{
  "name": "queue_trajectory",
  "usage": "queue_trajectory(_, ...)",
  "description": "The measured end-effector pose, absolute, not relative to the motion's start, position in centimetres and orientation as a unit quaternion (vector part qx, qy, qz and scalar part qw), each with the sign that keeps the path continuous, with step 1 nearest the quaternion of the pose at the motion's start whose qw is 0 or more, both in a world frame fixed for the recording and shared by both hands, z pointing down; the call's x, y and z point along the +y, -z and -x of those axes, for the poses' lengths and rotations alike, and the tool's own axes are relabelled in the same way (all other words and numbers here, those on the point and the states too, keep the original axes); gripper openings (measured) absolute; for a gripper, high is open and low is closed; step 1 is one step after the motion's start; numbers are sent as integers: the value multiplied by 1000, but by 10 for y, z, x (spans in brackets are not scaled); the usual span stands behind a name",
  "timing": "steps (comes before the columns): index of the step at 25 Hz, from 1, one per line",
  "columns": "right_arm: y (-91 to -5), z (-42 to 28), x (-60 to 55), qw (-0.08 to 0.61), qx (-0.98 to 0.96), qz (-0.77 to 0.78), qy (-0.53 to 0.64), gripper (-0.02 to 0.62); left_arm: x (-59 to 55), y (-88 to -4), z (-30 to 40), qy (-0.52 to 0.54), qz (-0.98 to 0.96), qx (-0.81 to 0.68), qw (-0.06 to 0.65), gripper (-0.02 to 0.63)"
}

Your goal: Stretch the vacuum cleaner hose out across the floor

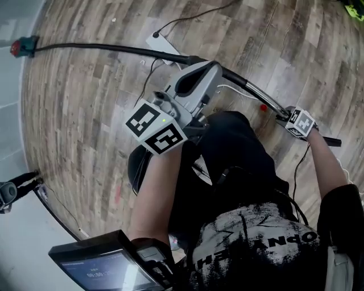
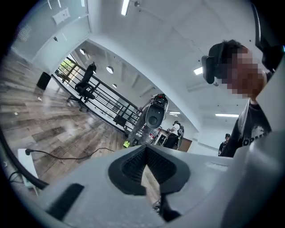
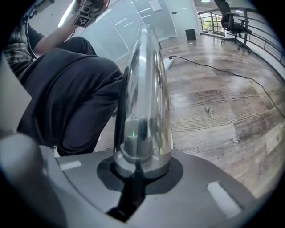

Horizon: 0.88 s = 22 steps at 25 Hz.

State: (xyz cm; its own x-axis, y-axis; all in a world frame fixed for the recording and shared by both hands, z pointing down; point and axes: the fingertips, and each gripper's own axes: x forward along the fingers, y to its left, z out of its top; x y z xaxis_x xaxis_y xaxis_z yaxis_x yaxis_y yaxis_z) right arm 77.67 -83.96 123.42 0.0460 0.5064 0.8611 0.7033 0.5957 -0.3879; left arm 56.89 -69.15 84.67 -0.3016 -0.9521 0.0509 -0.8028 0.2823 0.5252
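Observation:
The vacuum's long black hose [image 1: 102, 49] lies across the wooden floor, from a red and black end piece [image 1: 21, 46] at the far left toward me. It continues as a shiny metal tube [image 1: 253, 92] [image 3: 144, 80]. My right gripper [image 1: 284, 115] [image 3: 139, 165] is shut on that tube, which rises straight out from between the jaws. A short black end sticks out behind it. My left gripper [image 1: 207, 74] [image 2: 147, 168] hovers above the hose's middle, shut and holding nothing, with its camera tilted up toward the ceiling.
A white power strip [image 1: 163, 45] with a black cable [image 1: 193, 17] lies beyond the hose. A small red thing [image 1: 263, 107] is on the floor near the tube. A glass wall runs along the left. A screen [image 1: 96, 266] is at the bottom left. Office chairs [image 2: 84, 84] and a railing stand farther off.

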Motion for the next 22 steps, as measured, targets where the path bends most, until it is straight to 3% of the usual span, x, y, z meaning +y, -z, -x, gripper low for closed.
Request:
queue_trajectory(8,-1259,-767,-850,591,-677,435,55,51,-691,-856,-583,204,-534,-799,184,0)
queue_trajectory(18,-1289,-711,-914,582,-730,332,135,55,-696,-863,-594,184,-529,-806,192,0)
queue_trajectory(22,-1315,-705,-926,619,-728,281,94,55,-697,-868,-597,177,-524,-809,201,0)
